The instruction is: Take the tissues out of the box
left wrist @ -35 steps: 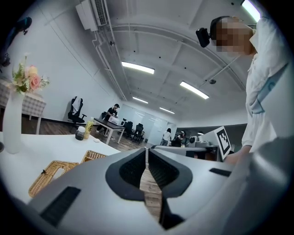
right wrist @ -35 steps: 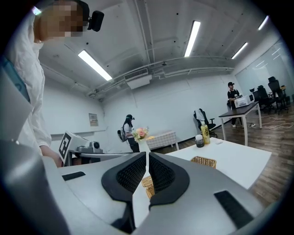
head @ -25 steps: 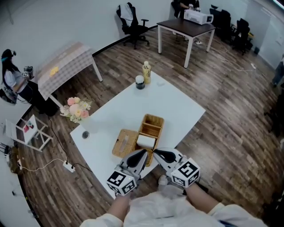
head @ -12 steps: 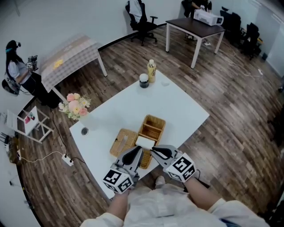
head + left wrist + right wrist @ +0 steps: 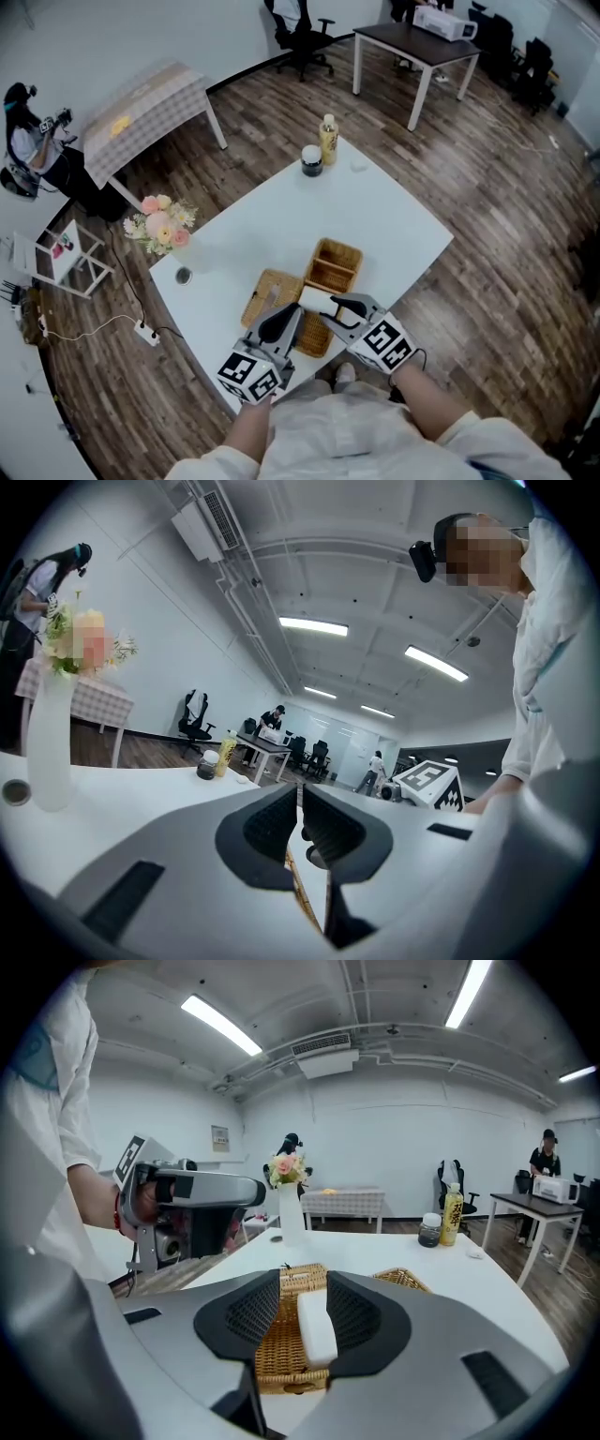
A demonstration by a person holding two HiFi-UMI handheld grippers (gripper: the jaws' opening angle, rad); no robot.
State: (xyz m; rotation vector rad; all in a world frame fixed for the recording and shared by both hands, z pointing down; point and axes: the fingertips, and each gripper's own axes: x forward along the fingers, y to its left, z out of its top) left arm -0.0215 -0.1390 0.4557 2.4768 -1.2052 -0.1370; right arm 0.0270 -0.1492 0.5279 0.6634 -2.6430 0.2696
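White table (image 5: 281, 225) on dark wood floor (image 5: 487, 216) fills the middle of the head view. At its near edge the right gripper (image 5: 330, 311) tilts down over the near end of the open wicker box (image 5: 357, 255). Its jaws have just been opening and stand partly apart, with the white tissue pack (image 5: 313, 300) lying between them, unsqueezed — it rests in the box's near compartment. At nine o'clock from it, the left gripper (image 5: 289, 317) points level, its jaws drawn together to a thin slit with nothing between them. A flat wicker lid (image 5: 270, 292) lies just beside the box at its nine o'clock. Farther out, a vase of flowers (image 5: 161, 225) stands at ten o'clock by the table's corner. A yellow bottle (image 5: 328, 139) and a dark jar (image 5: 312, 161) sit together at twelve o'clock, at the far corner.
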